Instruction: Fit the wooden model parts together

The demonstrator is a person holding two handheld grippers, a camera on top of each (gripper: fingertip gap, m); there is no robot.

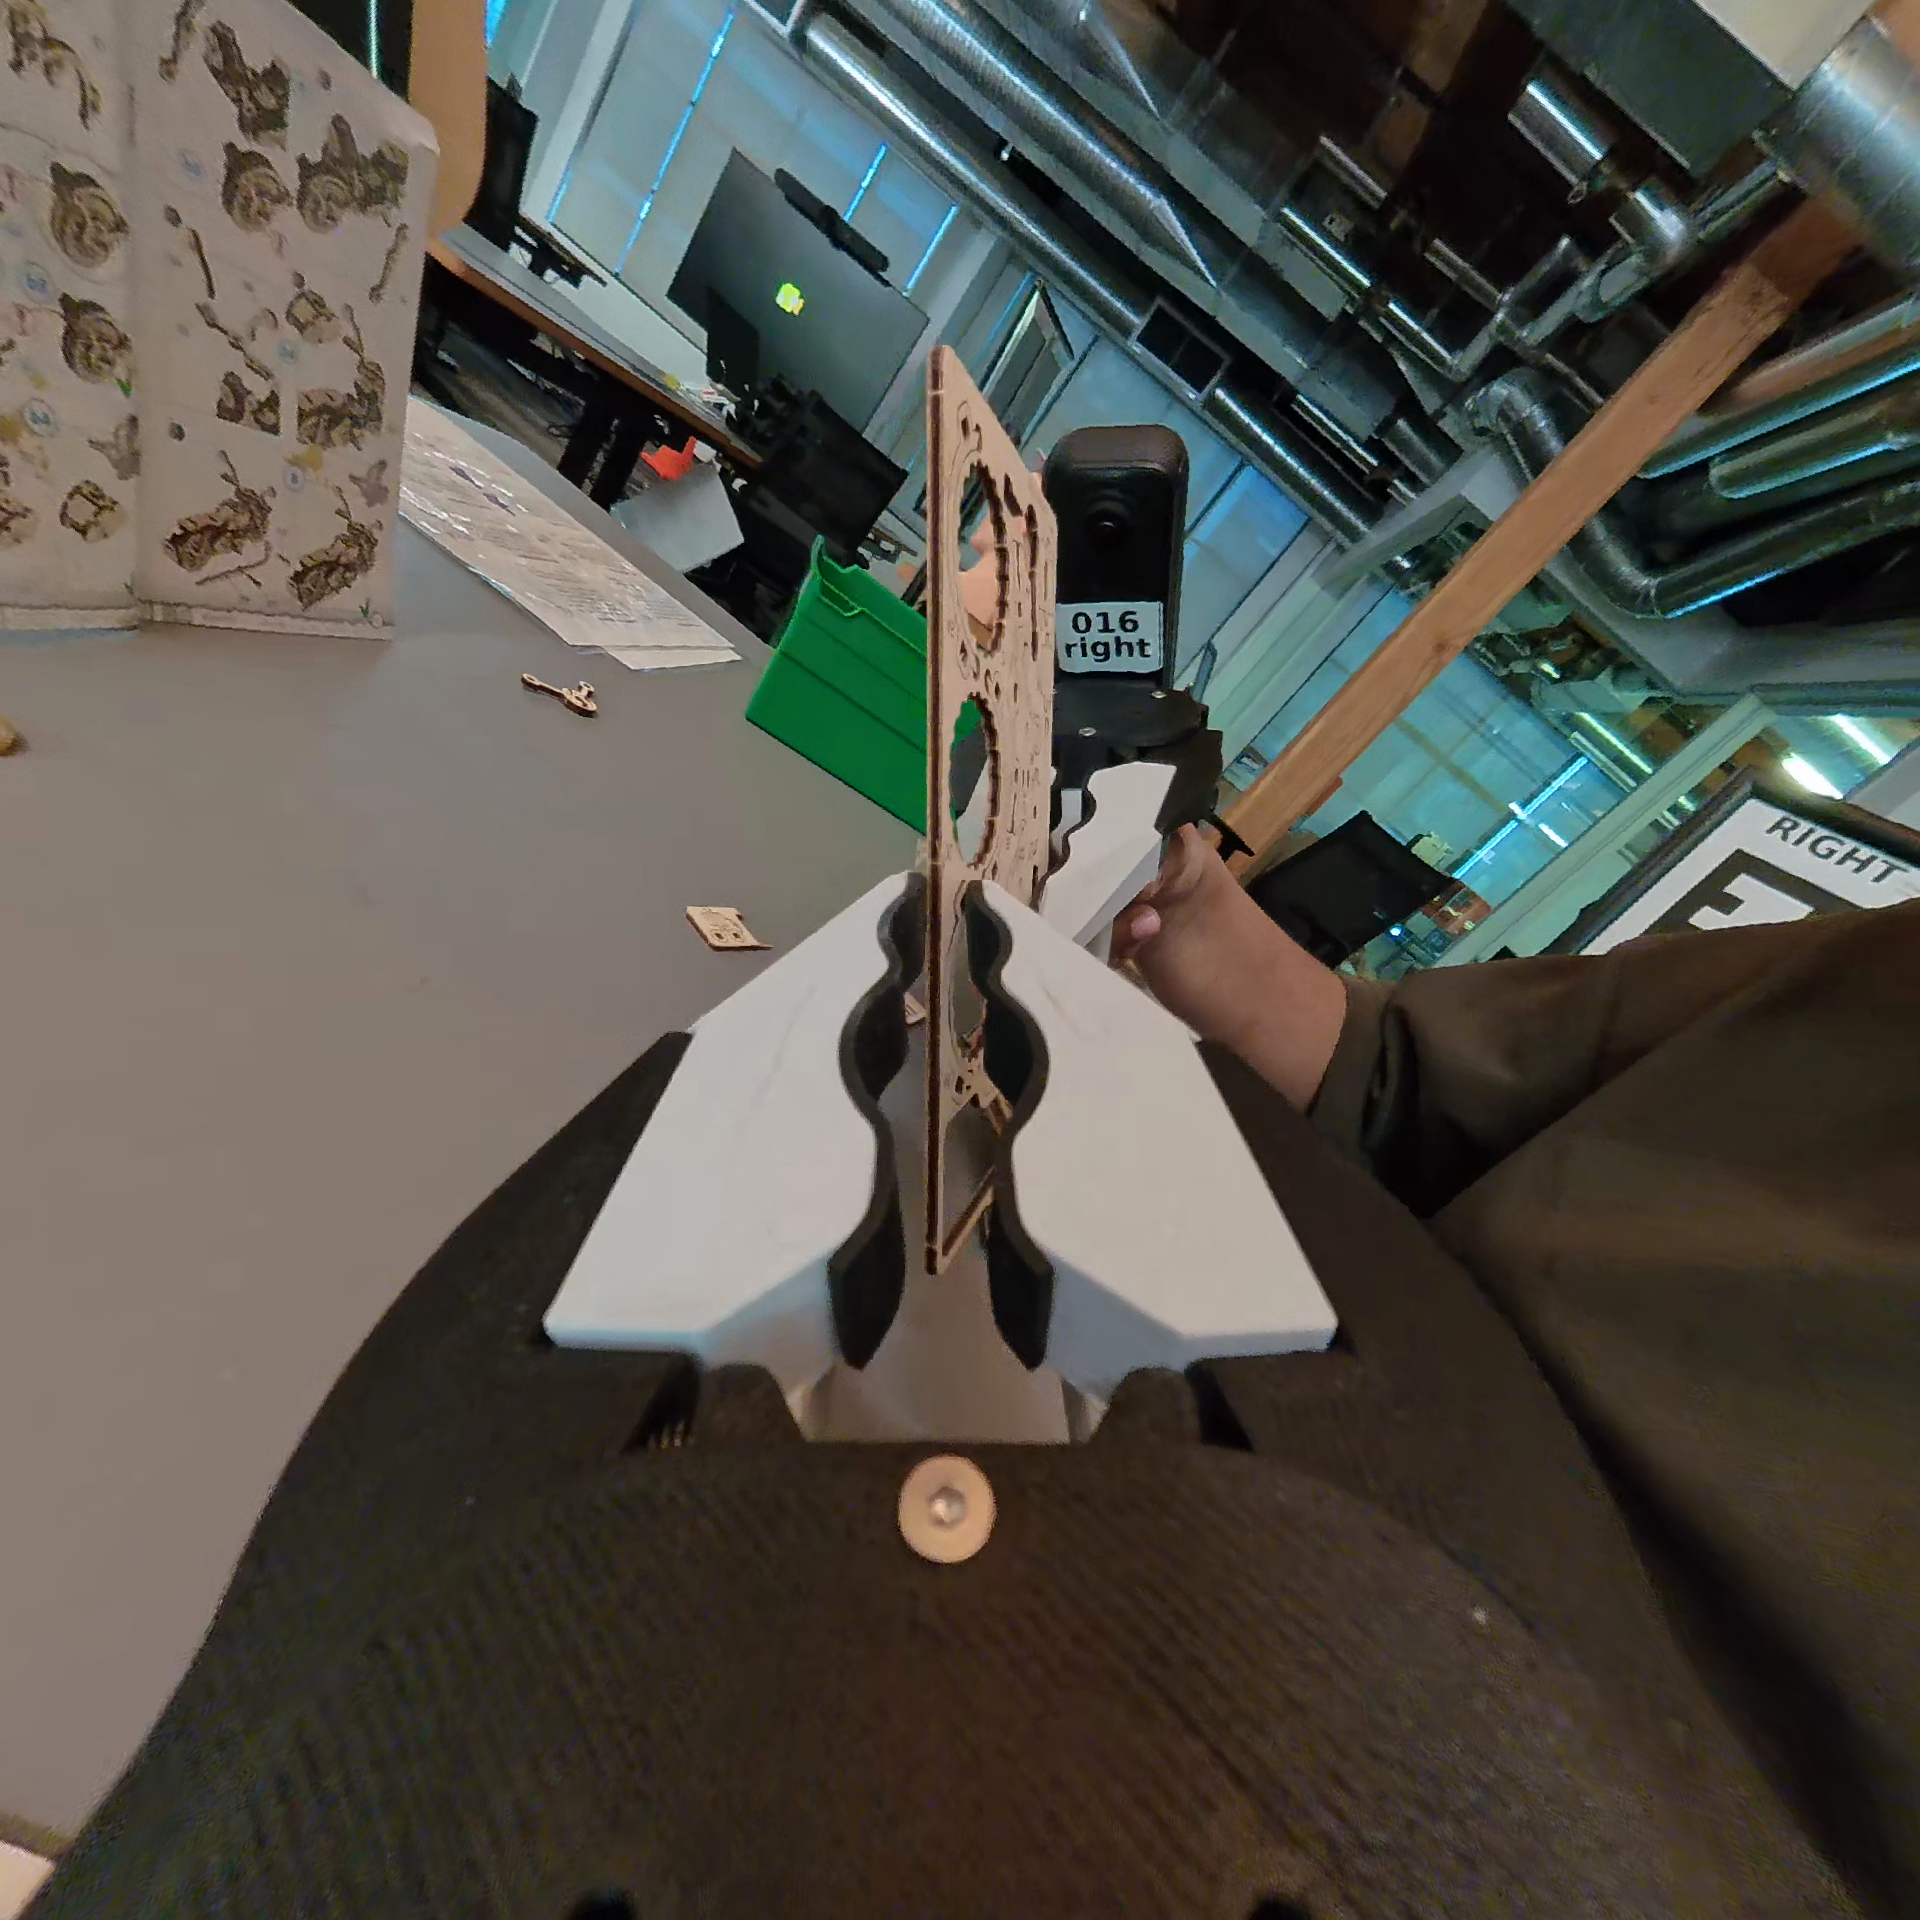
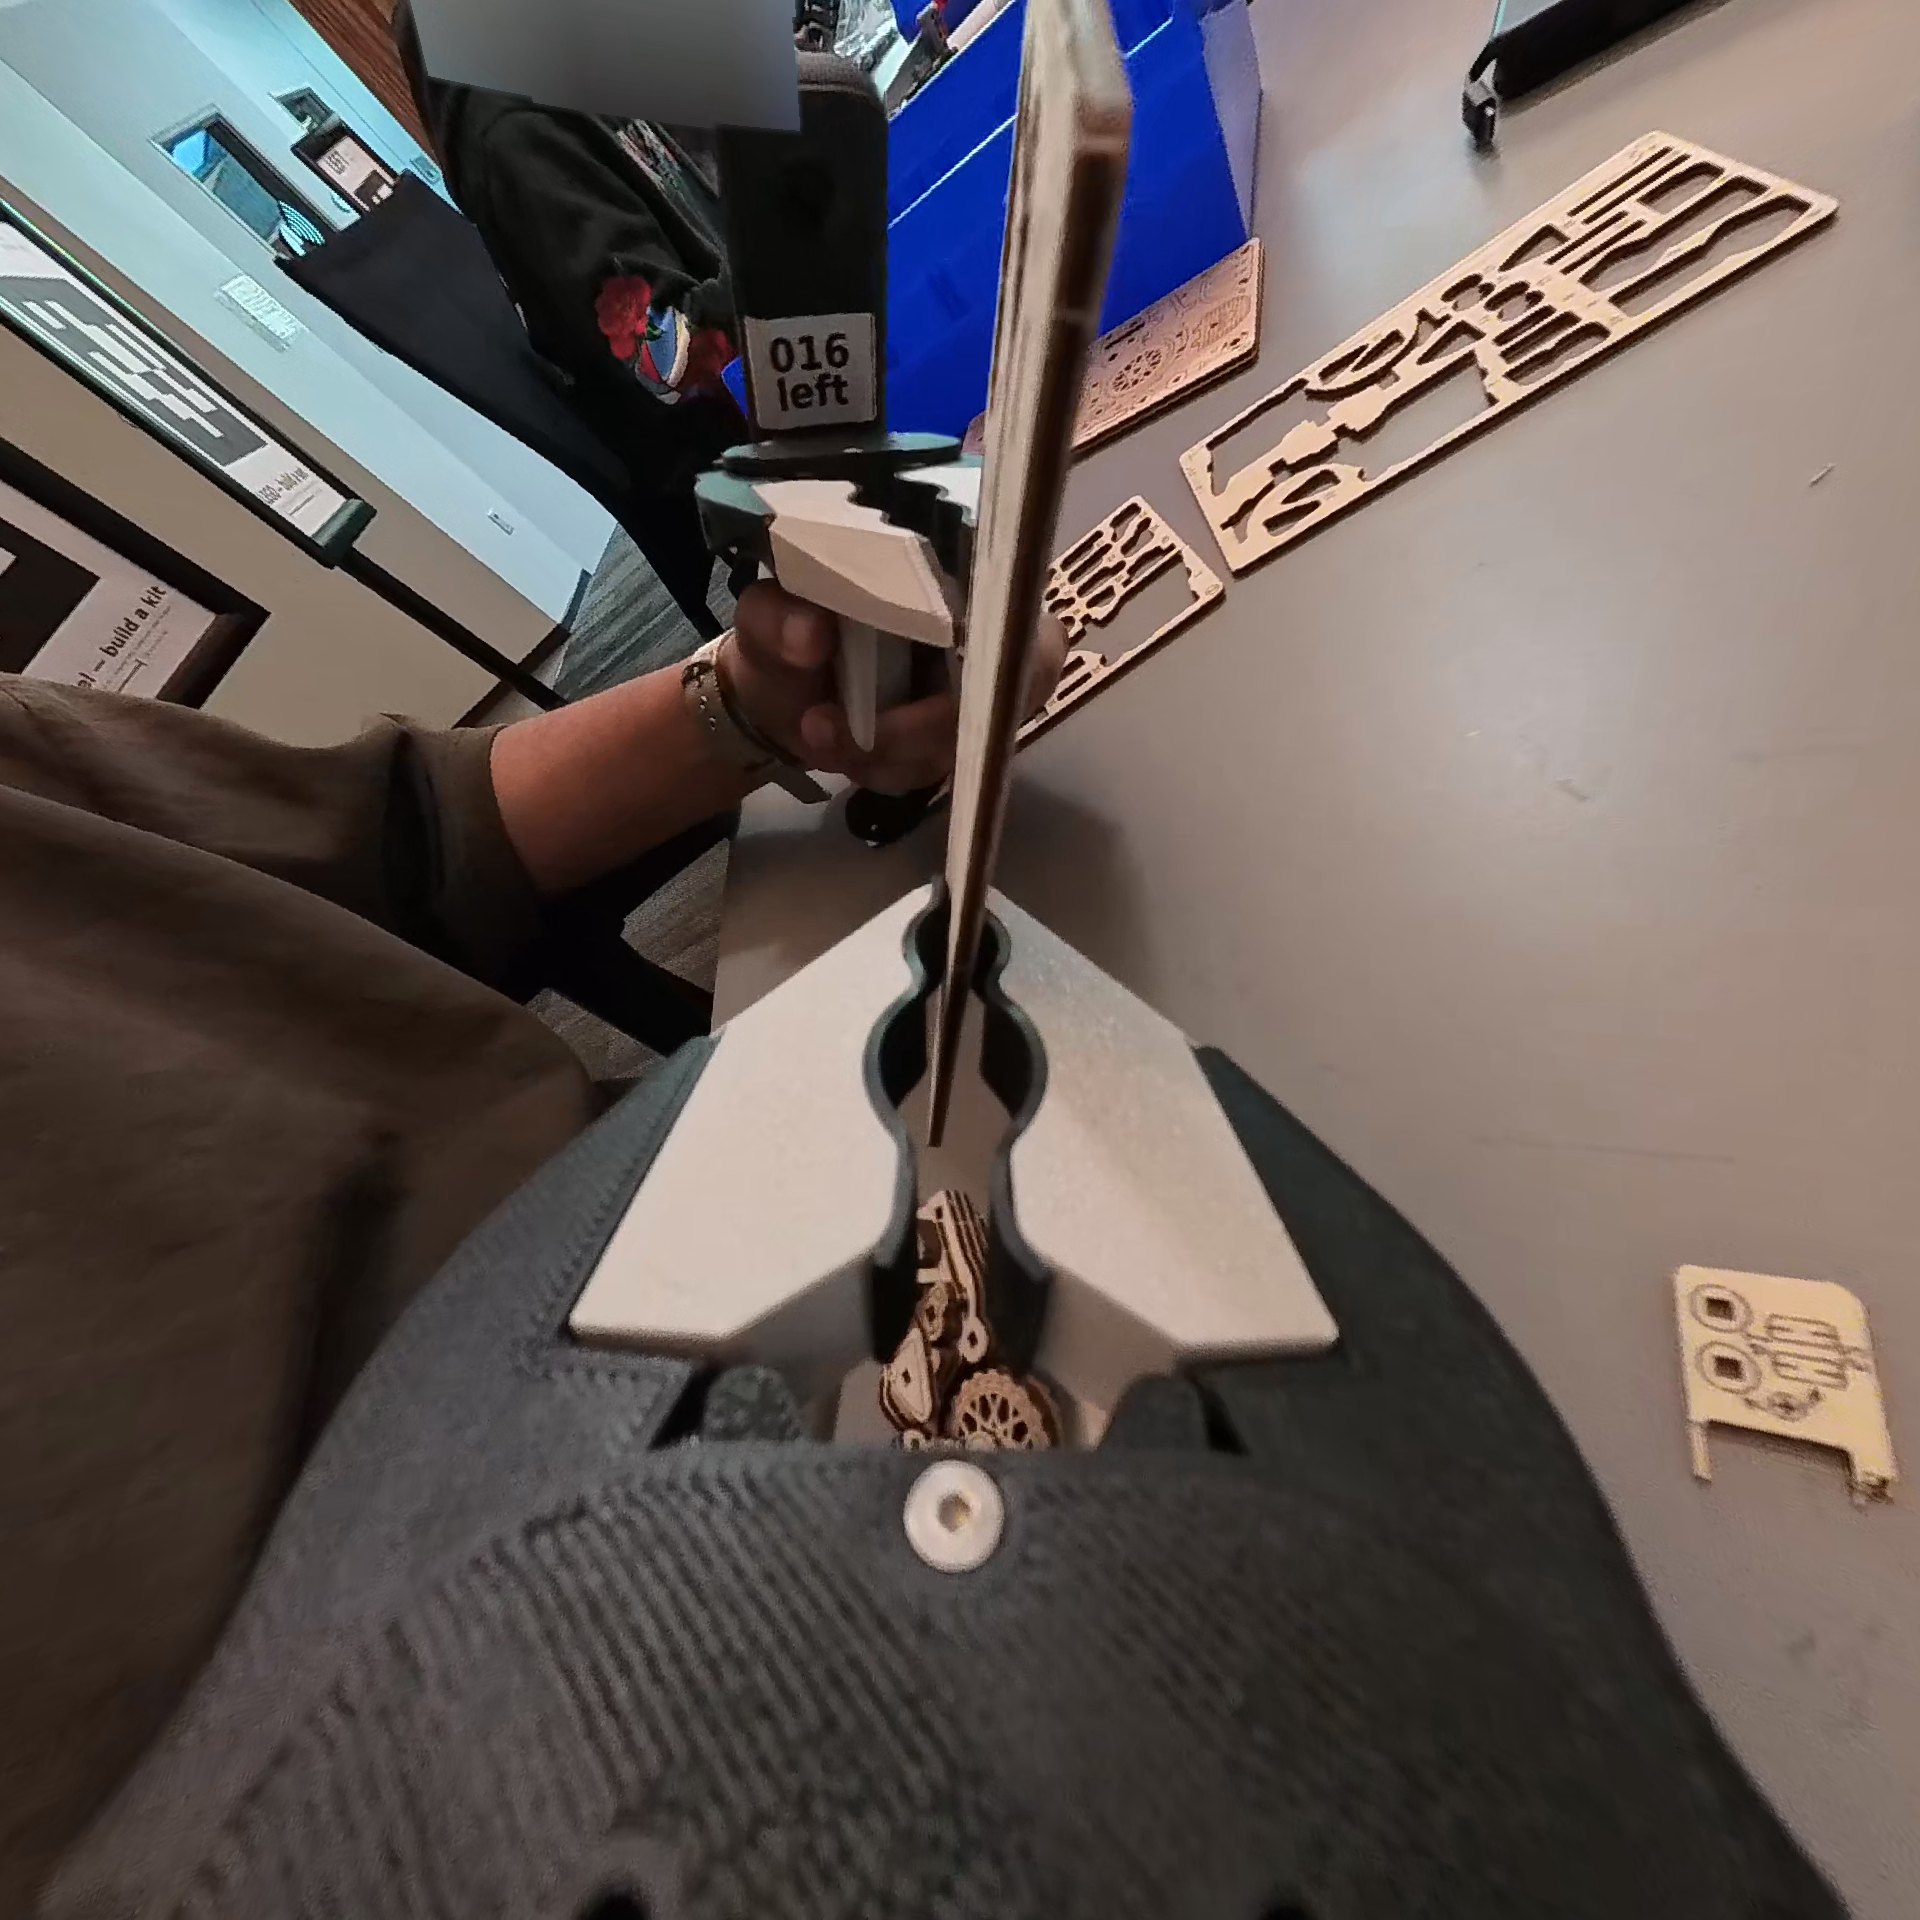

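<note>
A thin laser-cut wooden sheet with round holes stands edge-on, held in the air between both grippers. My left gripper is shut on its near end. My right gripper shows beyond, at the sheet's far end. In the right wrist view the right gripper is shut on the same sheet, and the left gripper holds the far end. A partly built wooden model with gear wheels shows below, between the right fingers.
On the grey table lie punched-out wooden frames, an engraved sheet and a small sheet. Blue bins stand behind. An instruction booklet, papers, small wooden pieces and a green bin show on the left. There is about 5 cm between the tips of the two grippers.
</note>
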